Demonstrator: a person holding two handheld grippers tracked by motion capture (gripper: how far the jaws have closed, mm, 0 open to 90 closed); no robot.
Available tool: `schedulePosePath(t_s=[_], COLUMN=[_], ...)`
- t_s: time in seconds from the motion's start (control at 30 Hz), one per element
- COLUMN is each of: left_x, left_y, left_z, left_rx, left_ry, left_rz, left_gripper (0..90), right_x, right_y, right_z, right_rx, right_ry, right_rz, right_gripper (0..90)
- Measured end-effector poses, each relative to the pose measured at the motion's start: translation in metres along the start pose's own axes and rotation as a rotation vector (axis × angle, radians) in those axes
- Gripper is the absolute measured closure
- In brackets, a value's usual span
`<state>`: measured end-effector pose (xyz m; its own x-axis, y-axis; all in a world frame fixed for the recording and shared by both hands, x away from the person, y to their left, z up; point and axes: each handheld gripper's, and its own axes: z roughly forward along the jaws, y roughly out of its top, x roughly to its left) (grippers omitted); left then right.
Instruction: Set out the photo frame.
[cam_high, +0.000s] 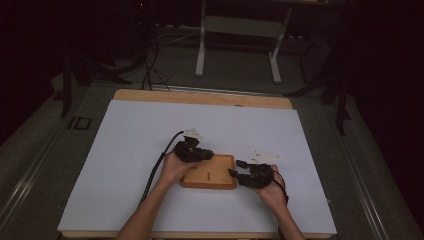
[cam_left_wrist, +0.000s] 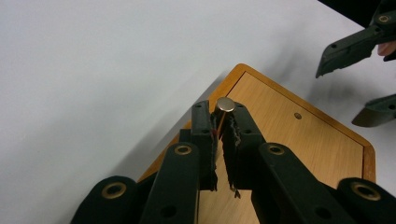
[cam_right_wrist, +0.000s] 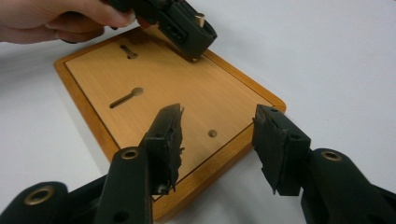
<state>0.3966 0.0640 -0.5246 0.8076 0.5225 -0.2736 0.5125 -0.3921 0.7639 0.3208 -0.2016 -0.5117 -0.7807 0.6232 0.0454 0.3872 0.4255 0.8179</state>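
1. Brass-coloured flat-headed metal pin (cam_left_wrist: 225, 105) sat clenched between the left gripper's (cam_left_wrist: 223, 122) jaws, its round head poking out just past their tips, over the near corner of the rectangular light-wood board with a darker orange rim (cam_high: 209, 171).
2. Little of the pin's shaft was caught in the torn pads, so it looked liable to tilt or slide out if the hand turned sharply.
3. A small round hole (cam_left_wrist: 298, 115) lay in the board ahead of the left jaws and to their right; a pin brought down off upright would probably skid on the wood rather than seat.
4. The right gripper (cam_right_wrist: 217, 126) hung with its jaws spread wide and holding nothing, the board's edge and a small round hole (cam_right_wrist: 212, 133) between them; closing there could have nudged the board across the white table (cam_high: 130, 150).
5. The board lay loose, so any downward push on the pin risked shifting it unless the right jaws steadied it.
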Motion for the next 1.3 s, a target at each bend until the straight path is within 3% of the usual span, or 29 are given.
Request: schedulePosePath(t_s=[0.1,0.27,0.57,0.83,1.13,1.3], left_x=[0.002,0.005,0.009,0.013,0.020,0.022], left_y=[0.001,0.003,0.006,0.007,0.008,0.009], left_z=[0.000,0.000,0.001,0.001,0.003,0.003], left_rx=[0.005,0.016,0.032,0.041,0.042,0.050], left_ry=[-0.015,-0.029,-0.053,-0.077,-0.113,-0.124], left_rz=[-0.011,-0.028,-0.046,-0.072,-0.114,-0.122], left_gripper=[83.5,83.6,83.5,83.5,83.5,83.6], right_x=[0.000,0.002,0.008,0.011,0.011,0.014], right_y=[0.000,0.000,-0.001,-0.004,-0.007,-0.008], right_z=[-0.002,-0.005,-0.006,-0.008,-0.005,-0.001], right_rx=[-0.016,-0.013,-0.010,0.001,0.019,0.033], right_ry=[0.030,0.036,0.073,0.107,0.114,0.116], right_rz=[0.011,0.012,-0.020,-0.044,-0.077,-0.096], right_gripper=[52.1,54.8,52.9,43.8,34.2,23.8])
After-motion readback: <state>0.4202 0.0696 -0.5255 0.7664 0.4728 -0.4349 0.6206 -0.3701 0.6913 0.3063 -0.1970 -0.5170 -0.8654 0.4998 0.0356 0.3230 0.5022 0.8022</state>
